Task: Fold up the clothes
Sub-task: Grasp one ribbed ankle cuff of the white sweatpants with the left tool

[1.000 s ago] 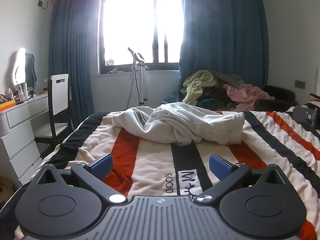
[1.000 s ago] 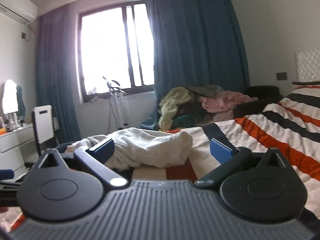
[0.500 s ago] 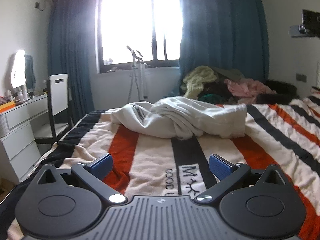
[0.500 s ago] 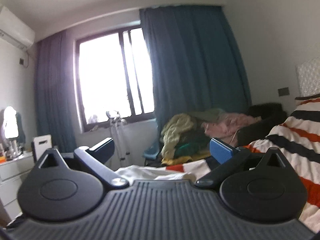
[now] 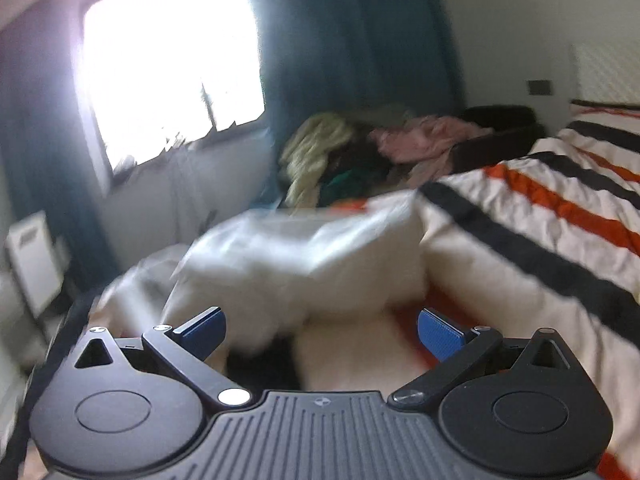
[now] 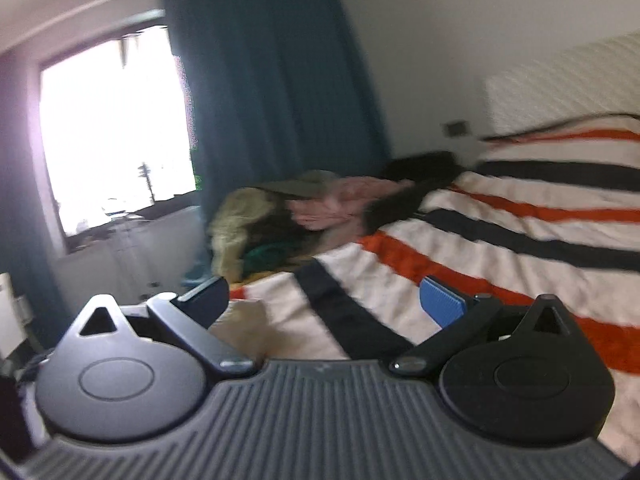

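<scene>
Both claws stood wide apart and held nothing: the left gripper (image 5: 322, 326) hung low over the foot end of the bed, its blue pads (image 5: 439, 334) clear of any cloth, and the right gripper (image 6: 324, 300) hovered above the striped cover with its fingers spread the same way. Under them the bed (image 5: 532, 248) filled most of the room, spread with a cream blanket (image 6: 500, 240) crossed by black and orange stripes. Dark blue curtains (image 6: 276, 92) hung beside a bright window (image 5: 168, 60) on the far wall. On the blanket, just ahead of the left gripper and near the bed's left edge, lay the white garment (image 5: 304, 256), rumpled and blurred, touching neither pad. Beyond the bed's far edge a heap of clothes (image 5: 360, 152) in yellow, green and pink was piled below the curtain. A white chair (image 5: 34, 252) stood off by the left wall.
</scene>
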Motion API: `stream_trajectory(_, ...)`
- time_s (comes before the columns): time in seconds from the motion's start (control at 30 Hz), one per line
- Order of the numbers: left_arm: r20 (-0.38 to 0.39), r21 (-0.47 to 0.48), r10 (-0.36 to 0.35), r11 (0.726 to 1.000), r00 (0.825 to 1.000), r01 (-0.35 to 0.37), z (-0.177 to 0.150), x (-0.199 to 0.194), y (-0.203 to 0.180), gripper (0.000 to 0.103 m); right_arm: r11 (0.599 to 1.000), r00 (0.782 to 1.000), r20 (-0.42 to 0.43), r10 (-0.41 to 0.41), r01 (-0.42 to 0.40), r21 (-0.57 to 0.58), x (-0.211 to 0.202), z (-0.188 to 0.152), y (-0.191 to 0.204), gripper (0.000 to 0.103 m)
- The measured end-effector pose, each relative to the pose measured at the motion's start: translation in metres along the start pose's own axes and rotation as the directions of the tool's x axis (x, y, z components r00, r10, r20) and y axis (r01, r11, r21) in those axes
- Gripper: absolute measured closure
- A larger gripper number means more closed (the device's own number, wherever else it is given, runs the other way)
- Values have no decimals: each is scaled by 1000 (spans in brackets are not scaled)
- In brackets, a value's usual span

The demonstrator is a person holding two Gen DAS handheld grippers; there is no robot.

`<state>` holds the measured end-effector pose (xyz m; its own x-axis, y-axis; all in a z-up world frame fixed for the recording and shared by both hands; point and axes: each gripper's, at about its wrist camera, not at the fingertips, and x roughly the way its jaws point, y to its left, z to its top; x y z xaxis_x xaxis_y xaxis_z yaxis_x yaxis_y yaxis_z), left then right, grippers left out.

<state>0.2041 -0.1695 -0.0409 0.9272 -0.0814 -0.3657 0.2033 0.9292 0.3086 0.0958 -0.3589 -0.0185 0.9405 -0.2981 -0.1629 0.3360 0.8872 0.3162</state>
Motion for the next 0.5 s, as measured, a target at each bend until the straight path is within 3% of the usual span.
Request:
stream_trajectory(0.1,22,57,-4,998,1000,3,30,51,-37,0,994,996,-37,-84,86,66,12,-20,-18,0)
stream_trajectory(0.2,27,106,30,994,999,-33,53,105,-68,0,989,991,-83,-108,116,96,30,-34,-24,0)
stream_trajectory(0.27,13,121,80,989,997,-81,61,143,-80,0,983,985,-110,-135,147,108,44,-44,-25,0)
stream_trajectory(0.37,-56,106,169,981,984,-162,68,203,-84,8,983,982,-159,-104,126,132,59,-57,-28,0)
stream_trajectory(0.47,-128,80,176,983,976,-167,68,240,-70,37,977,974,-188,-125,153,146,66,-68,-36,0)
stream_trajectory(0.5,-129,49,169,985,977,-164,70,242,-63,59,975,971,-198,-131,162,150,69,-72,-39,0)
